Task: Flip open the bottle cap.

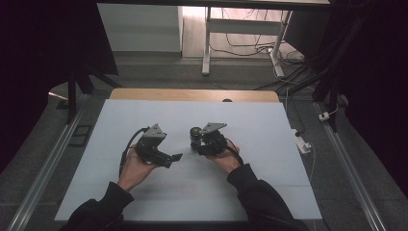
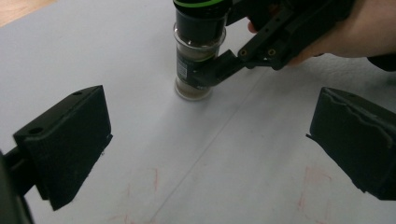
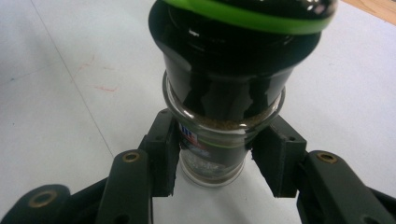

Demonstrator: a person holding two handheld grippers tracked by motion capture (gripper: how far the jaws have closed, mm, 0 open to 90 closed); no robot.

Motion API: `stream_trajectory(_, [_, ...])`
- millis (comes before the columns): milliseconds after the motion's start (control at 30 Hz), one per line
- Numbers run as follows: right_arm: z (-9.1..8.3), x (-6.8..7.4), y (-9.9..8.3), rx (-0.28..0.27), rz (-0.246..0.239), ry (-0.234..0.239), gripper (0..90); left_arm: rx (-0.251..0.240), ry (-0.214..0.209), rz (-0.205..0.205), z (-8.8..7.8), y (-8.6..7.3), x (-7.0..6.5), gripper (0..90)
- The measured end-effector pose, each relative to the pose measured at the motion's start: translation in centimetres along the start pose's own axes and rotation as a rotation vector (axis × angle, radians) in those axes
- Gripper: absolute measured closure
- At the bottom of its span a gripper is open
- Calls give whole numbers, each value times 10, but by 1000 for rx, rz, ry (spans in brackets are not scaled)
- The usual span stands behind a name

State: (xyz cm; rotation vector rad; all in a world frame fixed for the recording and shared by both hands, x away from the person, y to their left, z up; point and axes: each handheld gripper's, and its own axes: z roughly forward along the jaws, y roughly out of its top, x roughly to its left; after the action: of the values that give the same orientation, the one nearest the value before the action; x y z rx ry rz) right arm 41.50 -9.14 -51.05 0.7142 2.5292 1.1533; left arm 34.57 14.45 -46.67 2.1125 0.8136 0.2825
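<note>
My right tongs (image 3: 217, 161) squeeze the spice jar (image 3: 219, 93) so it stands steady on the white tabletop (image 1: 269, 144), while my left tongs (image 2: 210, 149) wait wide apart nearby, ready to help.

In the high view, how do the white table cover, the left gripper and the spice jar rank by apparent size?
1. white table cover, by far largest.
2. left gripper.
3. spice jar, smallest; the right gripper partly hides it.
</note>
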Motion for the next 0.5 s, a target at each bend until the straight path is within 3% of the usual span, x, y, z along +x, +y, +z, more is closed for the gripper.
stream_trajectory(133, [0,0,0,0,-1,1,525,-10,-20,-12,12,7,5,0])
stream_trajectory(333, [0,0,0,0,-2,1,526,5,-18,7,27,14,7,8])
stream_trajectory(433, [0,0,0,1,-2,1,525,10,-10,28,30,16,6,62])
stream_trajectory(500, [0,0,0,2,-3,2,526,15,-17,52,33,18,6,159])
